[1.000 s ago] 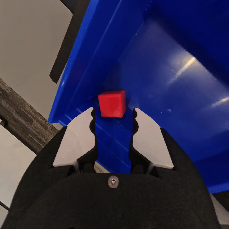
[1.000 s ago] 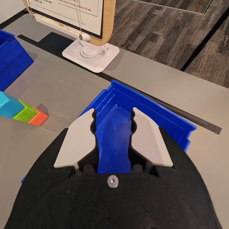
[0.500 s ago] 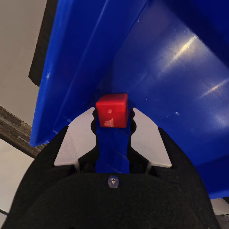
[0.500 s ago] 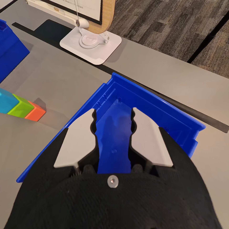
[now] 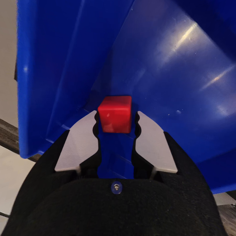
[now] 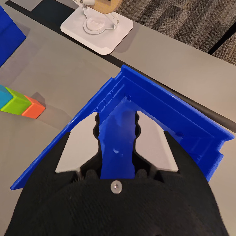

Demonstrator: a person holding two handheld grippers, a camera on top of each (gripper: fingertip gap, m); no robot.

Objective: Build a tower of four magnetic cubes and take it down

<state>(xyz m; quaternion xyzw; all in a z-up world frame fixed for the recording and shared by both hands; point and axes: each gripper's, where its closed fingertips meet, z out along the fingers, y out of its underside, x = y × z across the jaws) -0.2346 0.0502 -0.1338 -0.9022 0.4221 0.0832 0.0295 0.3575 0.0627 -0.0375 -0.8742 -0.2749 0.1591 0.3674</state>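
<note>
Left wrist view: left gripper is inside a glossy blue plastic bin, jaws spread. A red plastic cube sits on the bin floor near the corner where two walls meet, between the jaw tips. Small gap on the right side of the cube; left tip is right at the cube's edge, cannot tell if it touches. Not pinched. Grey surface and dark carpeted floor show past the bin's left wall.

Right wrist view: right gripper hangs over a second blue plastic bin, jaws spread, nothing between them but bin floor. No cube visible in the part of this bin that shows. Left of this bin, on the grey surface, a tower of cubes leans out of the frame: orange cube at the base, touching the surface, then a lime green cube, then a cyan cube cut off by the frame edge. All three are joined face to face. Beyond the bin, a white stand base carries a wood-edged board. The other blue bin's outer wall shows at far left. Carpeted floor lies beyond the surface edge.
</note>
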